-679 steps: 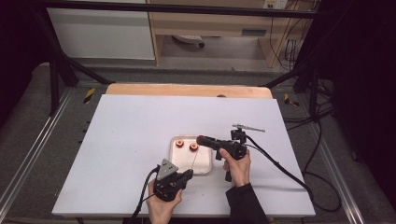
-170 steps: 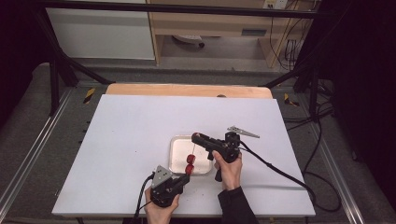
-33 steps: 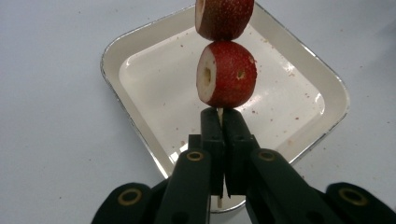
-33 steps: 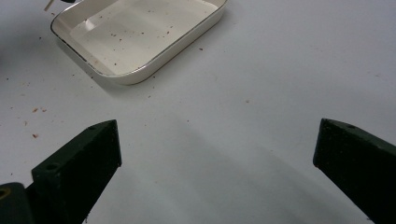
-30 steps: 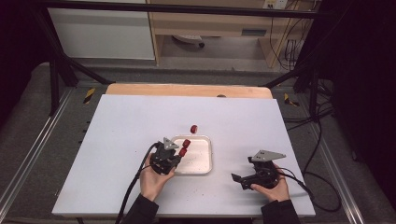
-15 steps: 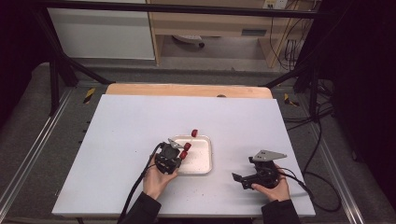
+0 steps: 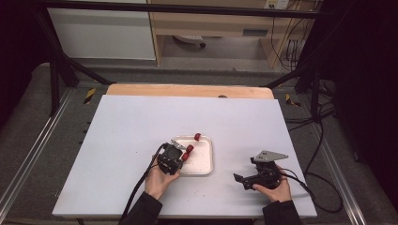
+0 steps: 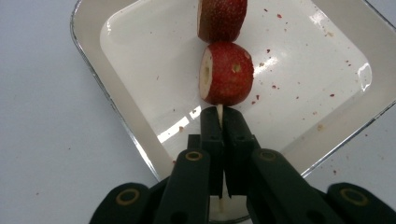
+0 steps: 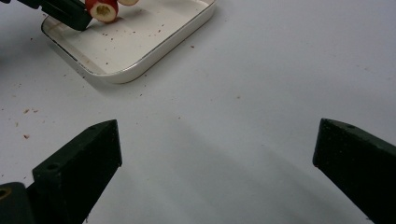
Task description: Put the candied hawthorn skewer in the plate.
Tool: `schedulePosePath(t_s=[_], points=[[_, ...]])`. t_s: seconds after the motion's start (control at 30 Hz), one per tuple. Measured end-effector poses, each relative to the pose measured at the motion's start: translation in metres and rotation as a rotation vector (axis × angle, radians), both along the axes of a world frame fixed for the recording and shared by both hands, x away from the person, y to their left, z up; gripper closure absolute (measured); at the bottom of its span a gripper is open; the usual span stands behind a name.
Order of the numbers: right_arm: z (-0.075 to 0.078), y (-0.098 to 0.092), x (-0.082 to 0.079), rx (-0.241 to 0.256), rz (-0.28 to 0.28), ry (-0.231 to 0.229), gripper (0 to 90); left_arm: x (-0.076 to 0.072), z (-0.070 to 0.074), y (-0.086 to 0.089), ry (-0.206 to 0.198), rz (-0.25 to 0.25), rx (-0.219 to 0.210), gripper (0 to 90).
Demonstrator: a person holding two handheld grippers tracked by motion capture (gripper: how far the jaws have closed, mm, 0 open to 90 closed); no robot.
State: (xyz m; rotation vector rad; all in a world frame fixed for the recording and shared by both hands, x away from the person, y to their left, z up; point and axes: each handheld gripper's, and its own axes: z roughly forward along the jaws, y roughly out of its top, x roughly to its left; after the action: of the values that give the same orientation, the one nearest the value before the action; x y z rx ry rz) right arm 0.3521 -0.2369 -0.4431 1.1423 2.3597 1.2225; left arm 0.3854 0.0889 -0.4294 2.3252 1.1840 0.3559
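Left tool (image 8: 219, 122) clenched on strawberry skewer (image 8: 219, 112) over tray (image 8: 93, 70); right tool (image 9: 215, 149) agape.

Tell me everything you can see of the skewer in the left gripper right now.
The skewer is a thin pale stick, wood by its look, clamped between the shut jaws of the left gripper. It runs out over the white tray, threaded through two red strawberry pieces; a third shows at its far end in the high view. Red crumbs dot the tray beneath.
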Motion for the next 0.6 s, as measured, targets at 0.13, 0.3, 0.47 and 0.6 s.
schedulePosePath(t_s=[0.13, 0.3, 0.47, 0.6], points=[[0.000, 0.000, 0.000, 0.004, -0.006, 0.002, 1.6, -0.001, 0.003, 0.004, -0.018, -0.024, 0.005, 81.5], [0.002, -0.001, 0.000, 0.006, -0.010, 0.000, 1.3, -0.003, 0.013, 0.014, -0.033, -0.082, -0.049, 67.3], [0.003, -0.002, 0.000, 0.009, -0.014, -0.003, 1.3, -0.004, 0.023, 0.027, -0.046, -0.127, -0.087, 49.1], [0.003, -0.003, 0.000, 0.010, -0.014, -0.006, 1.3, -0.007, 0.030, 0.040, -0.072, -0.162, -0.111, 36.6]])
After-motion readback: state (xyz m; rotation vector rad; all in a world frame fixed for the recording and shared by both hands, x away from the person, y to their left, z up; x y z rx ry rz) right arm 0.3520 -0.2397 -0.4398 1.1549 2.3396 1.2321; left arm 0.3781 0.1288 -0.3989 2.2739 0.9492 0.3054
